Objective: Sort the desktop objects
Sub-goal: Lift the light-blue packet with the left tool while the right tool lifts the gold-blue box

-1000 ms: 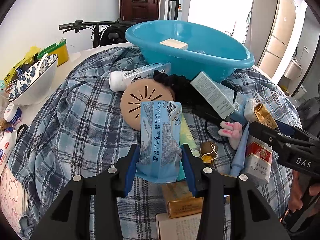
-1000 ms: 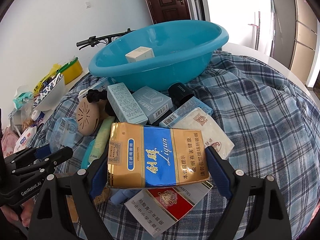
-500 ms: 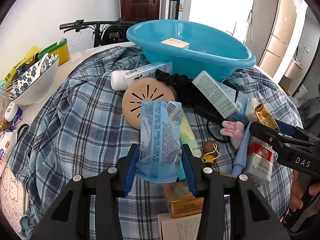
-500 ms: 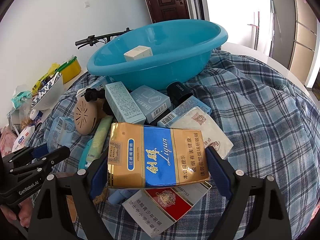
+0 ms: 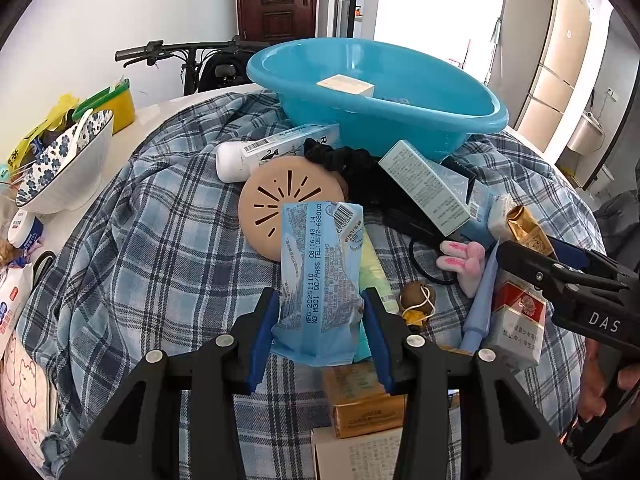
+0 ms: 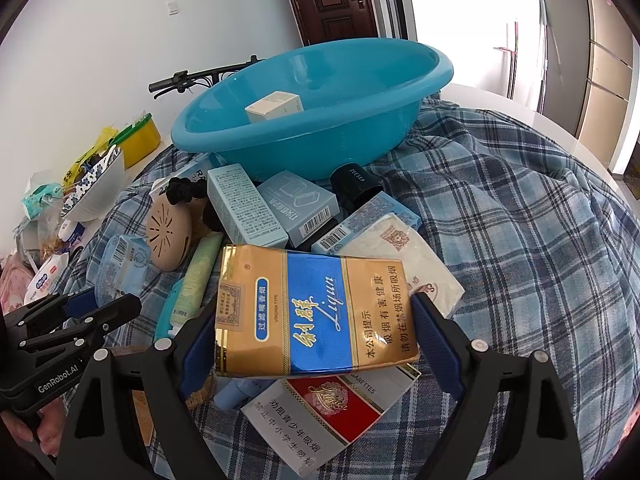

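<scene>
A: Through the left wrist camera we saw the left gripper (image 5: 318, 322) clenched on a pale blue tissue packet (image 5: 320, 276), both blue pads pressed to its soft sides near the lower end. It hung above the plaid cloth (image 5: 160, 248), short of the blue basin (image 5: 376, 96), where one small white box (image 5: 346, 84) already lay. A tan round vented case (image 5: 280, 204) and a black scrunchie (image 5: 340, 158) sat between packet and basin.

B: We judged that grip low and the packet floppy, so we wanted it carried high over the clutter, then let go only once it was past the rim.

A: Through the right wrist camera, the right gripper (image 6: 316, 332) was clamped across the short ends of a gold and blue cigarette pack (image 6: 316, 312), held flat above a red and white cigarette pack (image 6: 332, 408) lying on the cloth. Teal cartons (image 6: 244, 208) and a black jar (image 6: 354, 186) lay near the basin's wall.

B: We thought the wide span left little margin. We would have kept the pack level, and staggered the two arms so they did not crowd each other at the basin.
</scene>
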`<state>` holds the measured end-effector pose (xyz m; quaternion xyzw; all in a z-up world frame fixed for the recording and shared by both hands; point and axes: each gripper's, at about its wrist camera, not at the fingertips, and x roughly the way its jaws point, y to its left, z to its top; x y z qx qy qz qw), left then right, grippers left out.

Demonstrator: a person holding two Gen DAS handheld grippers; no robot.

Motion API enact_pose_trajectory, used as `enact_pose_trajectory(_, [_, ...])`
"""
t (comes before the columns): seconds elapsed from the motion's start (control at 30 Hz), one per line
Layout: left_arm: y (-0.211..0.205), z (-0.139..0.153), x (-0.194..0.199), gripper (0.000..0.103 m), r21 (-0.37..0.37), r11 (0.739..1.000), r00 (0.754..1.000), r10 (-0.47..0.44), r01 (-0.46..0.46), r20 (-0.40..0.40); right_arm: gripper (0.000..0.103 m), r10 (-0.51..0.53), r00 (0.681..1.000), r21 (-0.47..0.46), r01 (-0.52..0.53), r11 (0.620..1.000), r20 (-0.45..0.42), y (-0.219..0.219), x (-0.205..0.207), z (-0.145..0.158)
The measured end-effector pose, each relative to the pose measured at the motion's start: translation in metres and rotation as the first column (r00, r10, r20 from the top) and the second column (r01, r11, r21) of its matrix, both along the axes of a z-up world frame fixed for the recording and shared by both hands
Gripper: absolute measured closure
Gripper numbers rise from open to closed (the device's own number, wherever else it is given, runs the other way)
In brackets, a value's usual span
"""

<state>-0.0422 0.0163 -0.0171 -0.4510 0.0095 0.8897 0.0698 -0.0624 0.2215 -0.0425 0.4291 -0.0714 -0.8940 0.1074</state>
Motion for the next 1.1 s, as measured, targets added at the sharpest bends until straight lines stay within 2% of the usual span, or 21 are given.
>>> enact_pose_trajectory(0.4, [0.002,0.003,-0.001,0.058,-0.003,1.0,1.0,-0.002,0.002,-0.007,0.016,-0.006,1.0,-0.003,0.006,1.0,-0.01,0.002,0.001,0.005])
enact_pose_trajectory(0.63, [0.005,0.013,-0.004,0.058,-0.03,0.999,0.999,-0.017,0.016,-0.045,0.016,-0.018,0.999,0.005,0.018,1.0,-0.05,0.003,0.003,0.019])
enact_pose_trajectory(0.83, [0.01,0.041,-0.006,0.058,-0.036,0.999,0.991,-0.036,0.031,-0.132,0.016,-0.027,0.993,0.009,0.029,1.0,-0.117,0.007,0.002,0.045])
enact_pose_trajectory(1.1, [0.015,0.09,-0.007,0.058,-0.018,0.999,0.96,-0.032,0.028,-0.278,0.016,-0.03,0.968,0.016,0.035,0.999,-0.251,0.008,0.009,0.095])
